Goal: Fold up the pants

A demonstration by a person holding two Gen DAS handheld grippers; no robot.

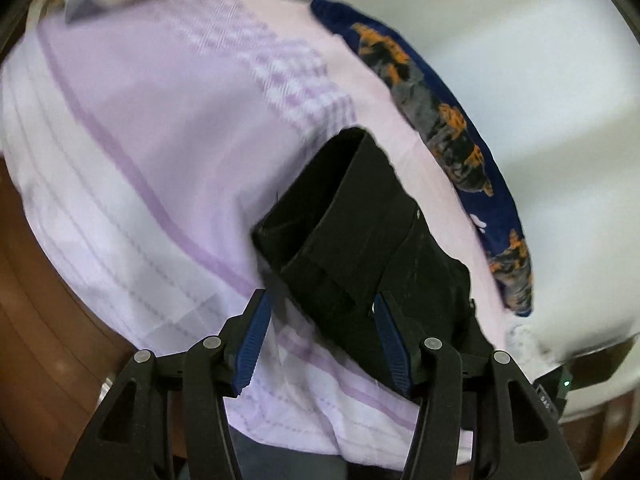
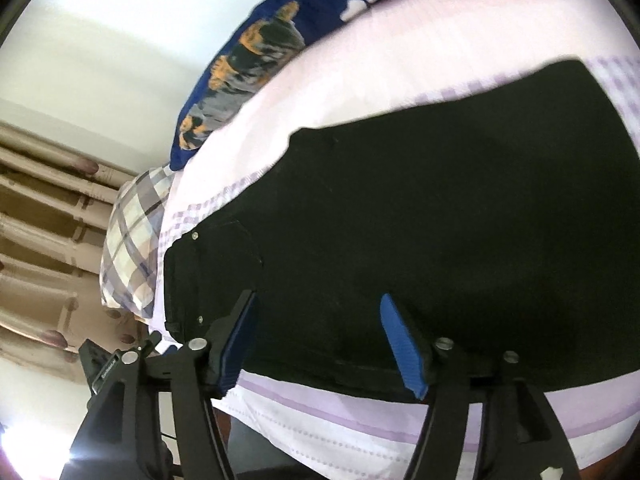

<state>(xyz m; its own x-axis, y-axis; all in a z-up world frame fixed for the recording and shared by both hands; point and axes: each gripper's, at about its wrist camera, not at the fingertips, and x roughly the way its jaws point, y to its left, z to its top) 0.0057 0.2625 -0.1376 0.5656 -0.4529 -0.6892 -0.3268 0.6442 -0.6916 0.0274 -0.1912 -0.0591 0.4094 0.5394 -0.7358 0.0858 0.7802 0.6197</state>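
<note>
Left wrist view: black pants just ahead of spread, empty left fingers; right fingers likewise.

The black pants lie spread flat on the lilac-striped bed sheet, waistband with metal rivets at one end, legs folded together.

Lighting: bright, soft daylight. Wall beside the blanket blown out to near white; strong glare in the right wrist view's lower-left corner, below the curtain. Pants underexposed, solid black, folds barely readable. Blur: motion smear across the bedsheet, worst toward its far end. Distortion: heavy fisheye curvature, dark vignette at all 4 corners, both views.
</note>
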